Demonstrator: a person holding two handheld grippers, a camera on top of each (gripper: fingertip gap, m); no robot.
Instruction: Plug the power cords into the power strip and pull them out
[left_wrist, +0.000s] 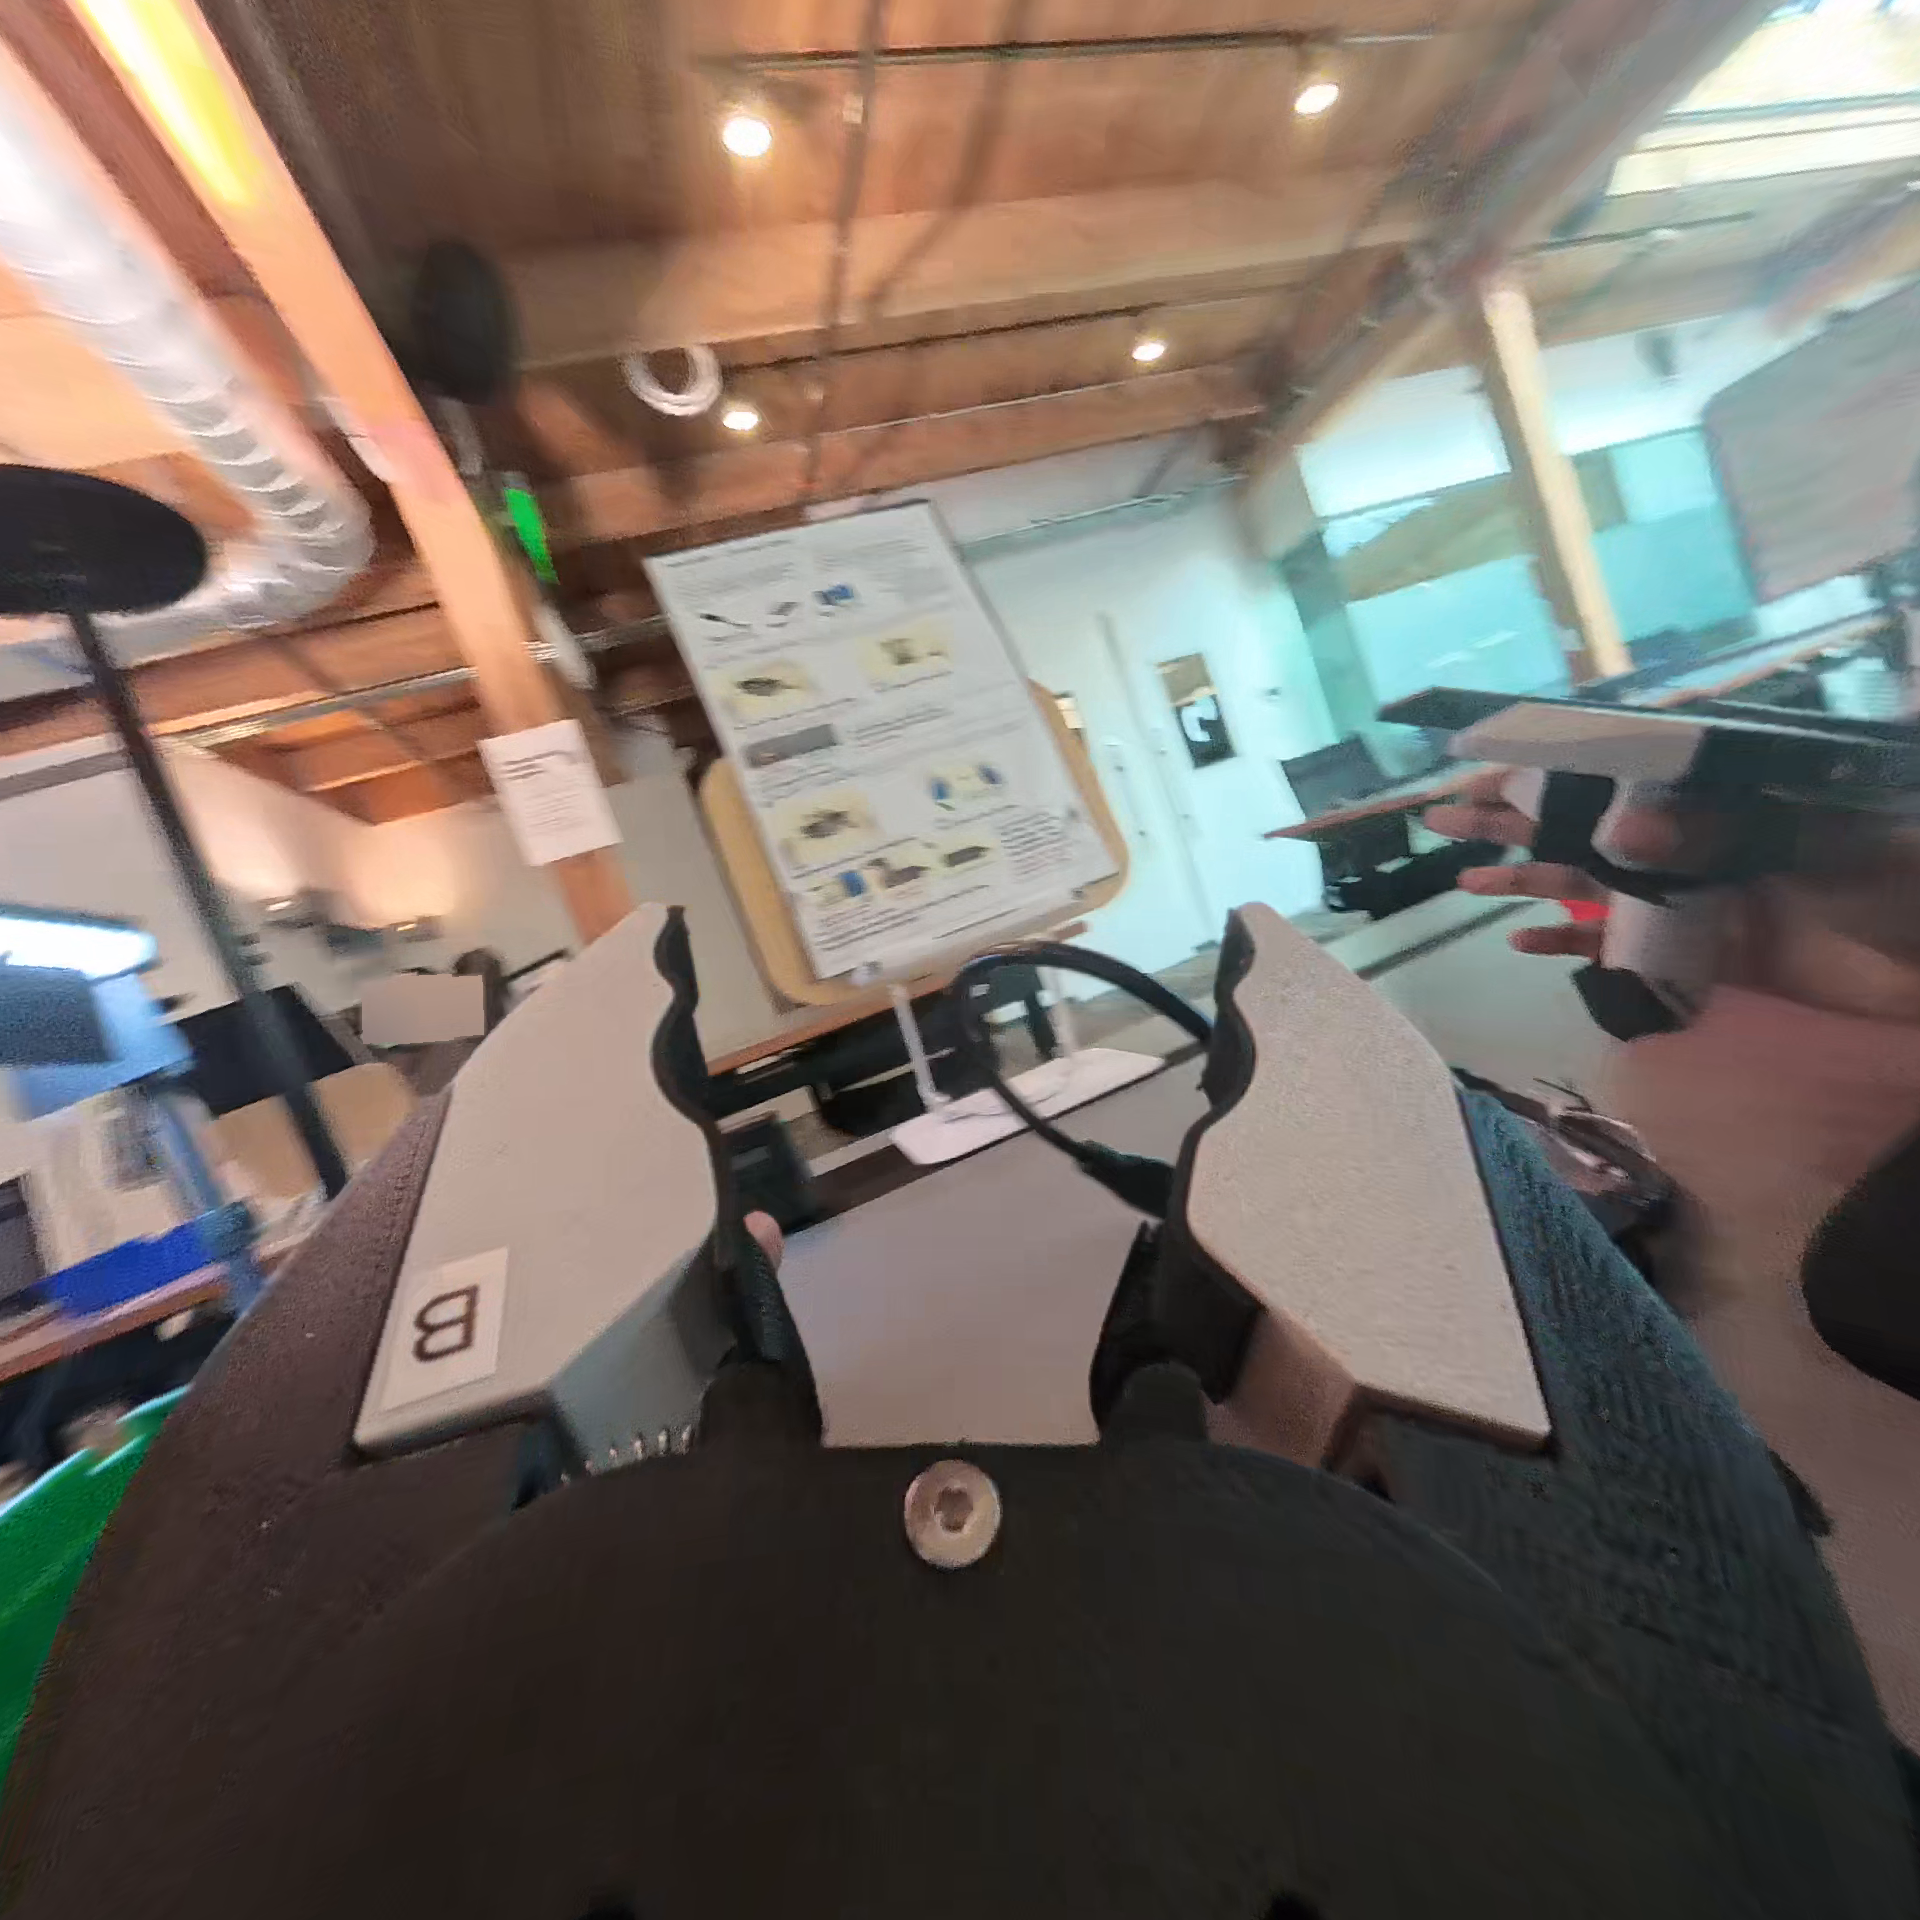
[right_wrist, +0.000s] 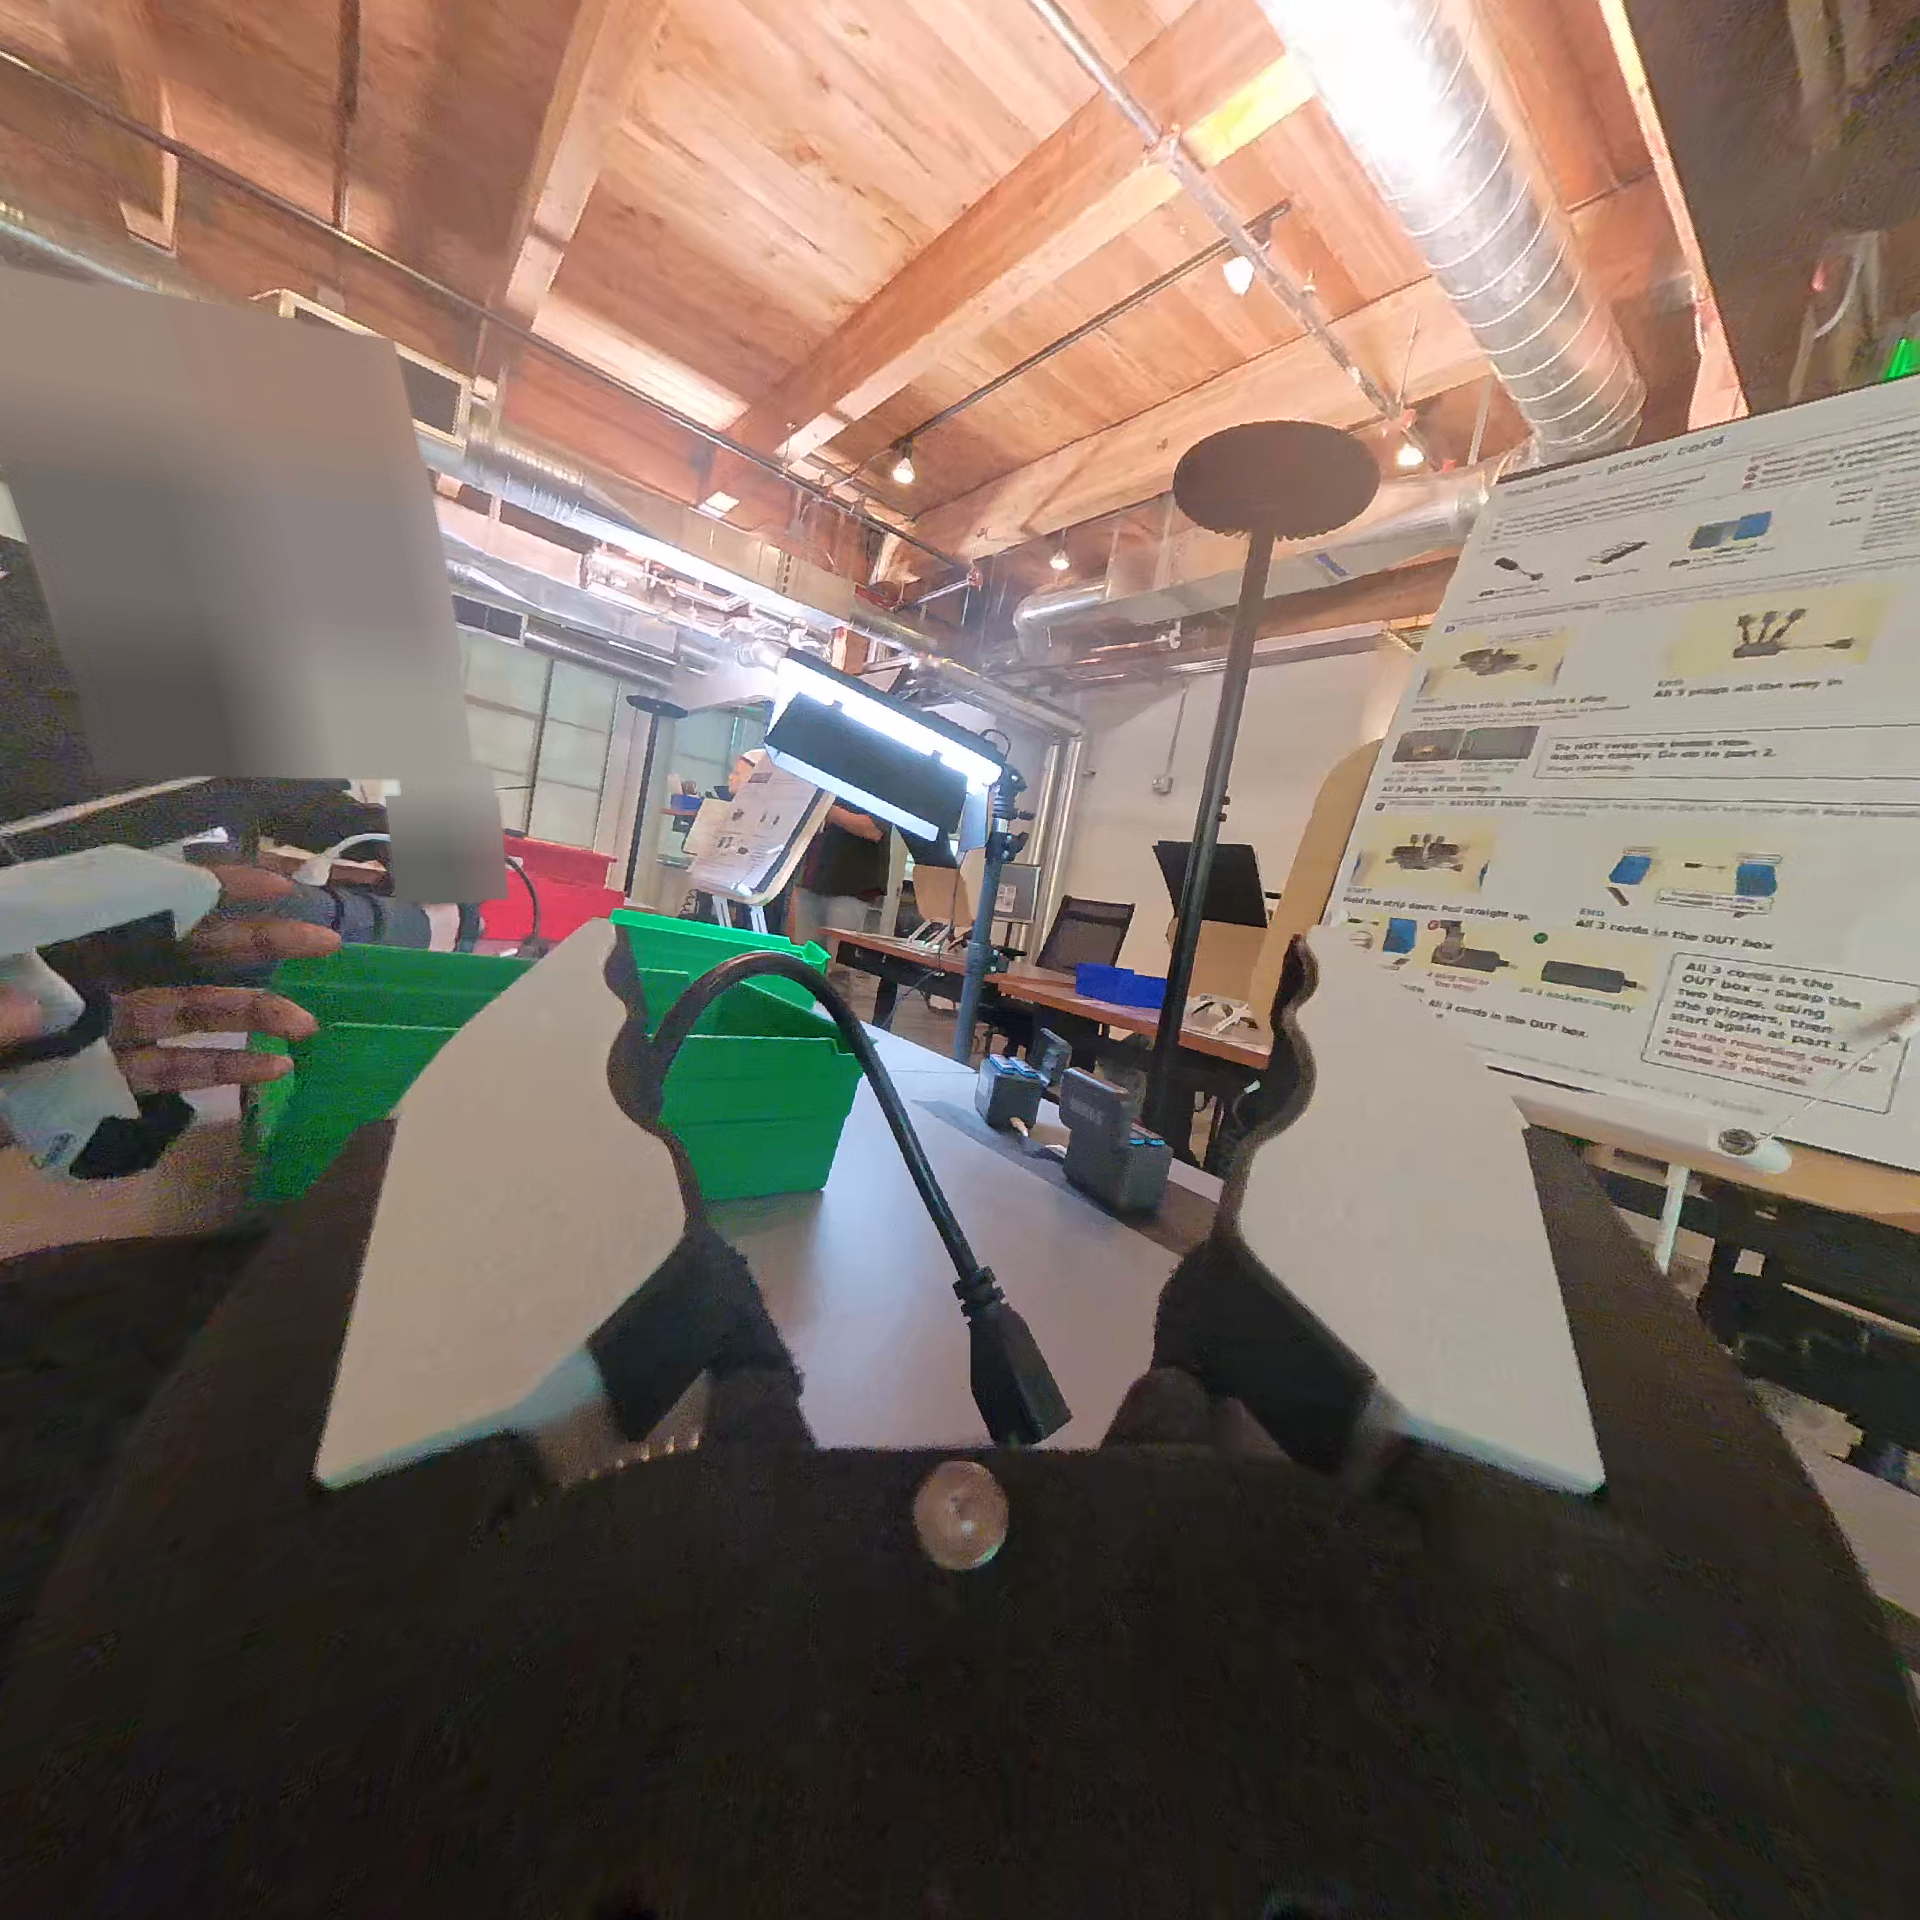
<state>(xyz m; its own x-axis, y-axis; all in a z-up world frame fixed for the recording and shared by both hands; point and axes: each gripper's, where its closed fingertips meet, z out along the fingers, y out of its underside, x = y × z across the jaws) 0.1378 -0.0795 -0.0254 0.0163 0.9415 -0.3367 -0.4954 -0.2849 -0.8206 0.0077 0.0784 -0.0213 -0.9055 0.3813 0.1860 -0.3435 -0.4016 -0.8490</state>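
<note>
Right wrist view had the right hand-held gripper (right_wrist: 961, 1049) spread wide and empty, raised off the tabletop (right_wrist: 883, 1320), likely lining up a pick. A black power cord (right_wrist: 894, 1132) arched up off it, its plug end pointing down toward the camera. Left hand-held gripper (left_wrist: 951, 1023) gaped empty too.
</note>
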